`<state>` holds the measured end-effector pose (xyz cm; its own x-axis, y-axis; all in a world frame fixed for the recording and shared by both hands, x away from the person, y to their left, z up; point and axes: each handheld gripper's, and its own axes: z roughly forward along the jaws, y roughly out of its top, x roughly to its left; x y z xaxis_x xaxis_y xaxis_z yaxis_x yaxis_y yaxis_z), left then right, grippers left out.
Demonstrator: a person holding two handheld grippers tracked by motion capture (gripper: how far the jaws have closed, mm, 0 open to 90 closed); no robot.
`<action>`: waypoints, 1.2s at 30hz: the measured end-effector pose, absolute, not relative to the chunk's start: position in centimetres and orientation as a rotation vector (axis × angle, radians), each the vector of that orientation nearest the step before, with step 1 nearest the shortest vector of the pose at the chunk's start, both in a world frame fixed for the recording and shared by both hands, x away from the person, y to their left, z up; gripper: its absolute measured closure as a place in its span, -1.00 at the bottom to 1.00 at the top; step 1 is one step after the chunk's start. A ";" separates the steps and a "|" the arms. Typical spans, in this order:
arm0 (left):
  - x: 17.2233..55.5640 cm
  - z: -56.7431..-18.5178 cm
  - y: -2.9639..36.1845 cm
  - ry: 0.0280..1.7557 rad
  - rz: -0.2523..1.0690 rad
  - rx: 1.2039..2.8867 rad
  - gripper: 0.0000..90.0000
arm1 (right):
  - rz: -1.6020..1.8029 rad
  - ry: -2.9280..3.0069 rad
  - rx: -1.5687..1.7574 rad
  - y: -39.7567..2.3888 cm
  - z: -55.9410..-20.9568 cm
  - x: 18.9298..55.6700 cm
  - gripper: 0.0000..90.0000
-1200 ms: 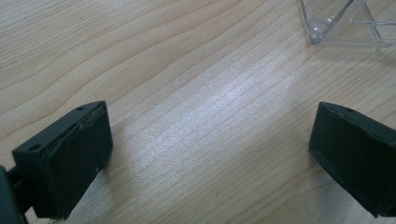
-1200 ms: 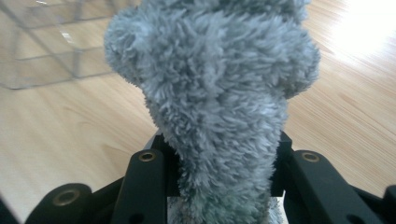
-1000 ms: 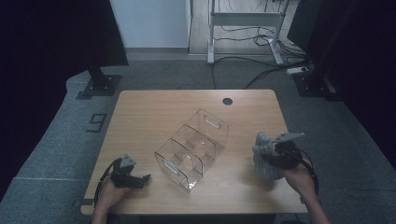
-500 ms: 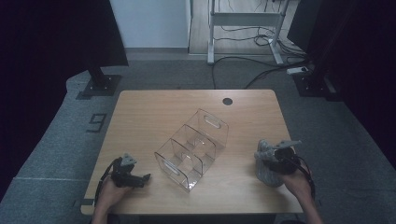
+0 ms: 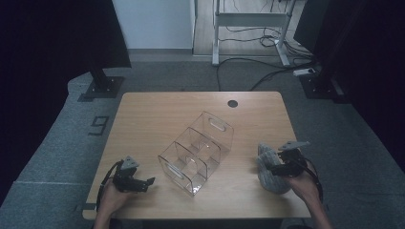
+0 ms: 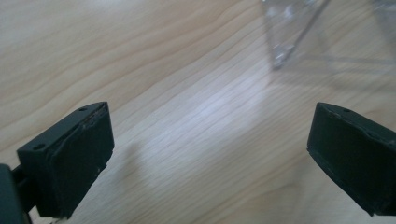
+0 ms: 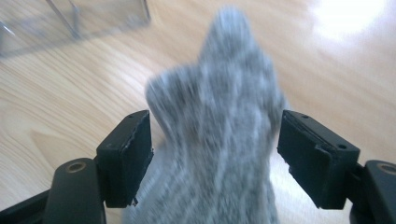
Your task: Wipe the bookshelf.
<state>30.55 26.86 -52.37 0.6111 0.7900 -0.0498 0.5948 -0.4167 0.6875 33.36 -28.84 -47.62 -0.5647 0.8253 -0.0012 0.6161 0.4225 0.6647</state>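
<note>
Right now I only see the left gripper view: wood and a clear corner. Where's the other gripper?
Observer: The right gripper is near the table's right edge, around a grey sock.
Operator: Is it squeezing the sock?
Observer: No. Its jaws have just been opening, and the sock lies loose between them.
Operator: What's my clear corner?
Observer: A see-through bin with dividers, lying slantwise mid-table.

A light wooden table (image 5: pixel 157 114) is shown. A clear divided organiser (image 5: pixel 197 145) and a grey sock (image 5: pixel 268 167) are laid on it.
</note>
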 end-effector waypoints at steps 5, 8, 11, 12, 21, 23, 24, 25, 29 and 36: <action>29.8 -51.2 25.9 1.015 0.357 2.130 -1.00 | 0.964 2.374 1.159 -27.0 -46.0 34.3 -0.41; 29.5 -50.8 25.4 0.986 0.350 2.130 -1.00 | 1.007 2.399 1.116 -25.2 -45.7 35.4 -0.38; 29.3 -50.5 24.7 0.961 0.349 2.129 -1.00 | 1.026 2.417 1.091 -23.7 -45.7 36.4 -0.37; 29.2 -50.4 24.5 0.955 0.349 2.127 -1.00 | 1.034 2.425 1.085 -23.1 -45.7 36.9 -0.37; 29.3 -50.3 23.0 0.952 0.363 2.122 -0.95 | 1.056 2.447 1.058 -19.8 -46.0 40.2 -0.30; 29.4 -50.3 22.8 0.953 0.361 2.118 -0.93 | 1.059 2.457 1.055 -19.2 -46.1 41.0 -0.24; 29.5 -50.3 22.6 0.955 0.367 2.116 -0.91 | 1.062 2.461 1.054 -18.9 -46.2 41.3 -0.21; 29.6 -50.3 22.5 0.958 0.367 2.116 -0.89 | 1.069 2.472 1.045 -18.6 -46.2 41.6 -0.18; 30.1 -50.5 22.1 0.988 0.385 2.116 -0.83 | 1.099 2.513 1.029 -17.6 -46.5 42.4 -0.03; 31.1 -50.8 22.0 1.024 0.407 2.119 -0.82 | 1.105 2.549 1.008 -17.1 -46.8 42.1 0.10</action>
<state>31.09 22.00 -50.77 0.6318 0.7745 -0.0316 0.5415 -0.4118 0.7329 42.07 -17.13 -46.79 -0.7520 0.6526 0.0929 0.5139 0.4922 0.7026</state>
